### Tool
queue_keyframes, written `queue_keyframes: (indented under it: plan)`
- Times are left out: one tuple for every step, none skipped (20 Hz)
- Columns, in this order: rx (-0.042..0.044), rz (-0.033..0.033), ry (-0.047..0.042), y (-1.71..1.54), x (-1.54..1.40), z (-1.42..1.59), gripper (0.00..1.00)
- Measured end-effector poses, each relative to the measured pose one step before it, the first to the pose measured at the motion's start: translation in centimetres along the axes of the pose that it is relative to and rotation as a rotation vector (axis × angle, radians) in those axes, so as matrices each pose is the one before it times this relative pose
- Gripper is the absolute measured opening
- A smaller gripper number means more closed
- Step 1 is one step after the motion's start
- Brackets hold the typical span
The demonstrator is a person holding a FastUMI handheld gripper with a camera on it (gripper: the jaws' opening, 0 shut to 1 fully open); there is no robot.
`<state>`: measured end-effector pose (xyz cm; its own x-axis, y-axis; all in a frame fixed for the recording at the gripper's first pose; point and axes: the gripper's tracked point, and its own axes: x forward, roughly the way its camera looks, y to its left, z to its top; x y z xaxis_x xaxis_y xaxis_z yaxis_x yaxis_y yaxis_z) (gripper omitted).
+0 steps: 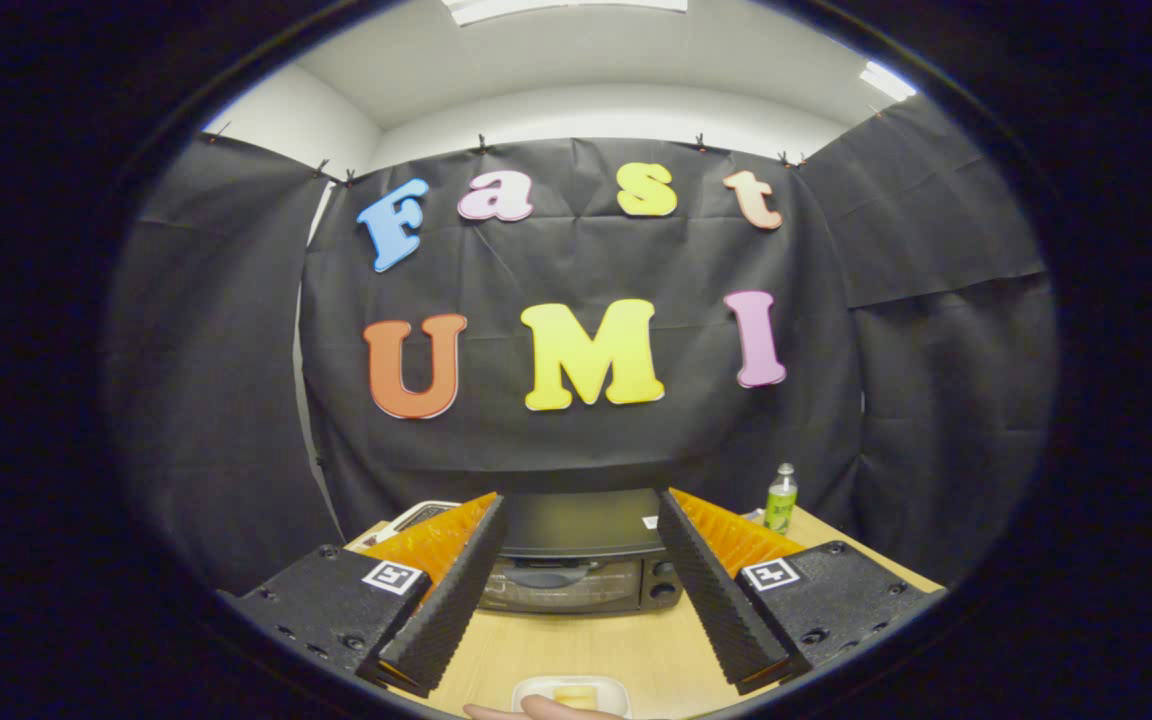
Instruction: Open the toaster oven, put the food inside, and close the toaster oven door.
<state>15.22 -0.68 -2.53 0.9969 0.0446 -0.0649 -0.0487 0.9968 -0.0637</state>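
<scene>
Gripper (576, 520) wide open, holding nothing; oven (576, 560) door shut ahead. We hook its handle (546, 577) squarely, pull down slowly; food (574, 695) waits below.

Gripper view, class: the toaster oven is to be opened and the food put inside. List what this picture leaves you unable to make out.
- Toaster oven: sides hidden behind the open gripper, whose fingers hold nothing.
- Food on its white plate: cut off by the view's lower rim, kind unclear.
- Hand by the plate: barely in view.
- Green bottle: too small for details.
- White object behind one finger: mostly hidden.
</scene>
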Motion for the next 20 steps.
queue_keyframes:
  plan:
    - [0.01408,0.01383,0.01314,-0.124,1.905,-1.123,1.00]
    - [0.01705,0.01707,0.01224,0.166,1.751,-1.010,1.00]
    - [0.00956,0.02306,0.00556,0.578,1.836,-0.767,1.00]
    - [-0.00735,0.00872,0.00448,0.237,1.794,-0.876,1.00]
    - [-0.02581,-0.00936,0.00111,-0.186,1.378,-1.035,1.00]
    - [-0.03839,0.00042,0.00080,0.305,1.337,-0.977,1.00]
    - [-0.04472,0.00628,0.00538,0.744,1.330,-1.250,1.00]
    - [-0.04071,-0.00191,0.00396,0.420,1.136,-1.121,1.00]
    - [-0.03117,0.00145,0.00855,0.343,0.952,-1.287,1.00]
    - [-0.00533,-0.00080,0.01393,0.240,0.862,-1.286,1.00]
    - [0.00936,-0.01496,0.02310,-0.240,0.682,-1.422,1.00]
    - [0.02409,-0.01392,0.03029,-0.289,0.726,-1.493,1.00]
    - [0.03664,-0.00849,0.03029,-0.152,0.902,-1.346,1.00]
    - [0.03097,0.01628,0.03704,0.213,0.818,-1.293,0.99]
    - [0.02199,-0.00097,0.03780,-0.033,0.896,-1.259,0.99]
    - [-0.01362,-0.00951,0.01642,-0.195,0.705,-0.770,0.99]
    - [-0.02718,-0.00411,0.00032,-0.065,0.190,-0.331,0.99]
    - [-0.00772,0.00545,-0.03420,0.216,0.168,0.618,0.99]
    - [0.00193,0.01046,0.02927,0.470,0.428,-0.291,0.99]
    - [0.00584,-0.01197,0.00821,-0.095,-0.728,0.029,0.96]
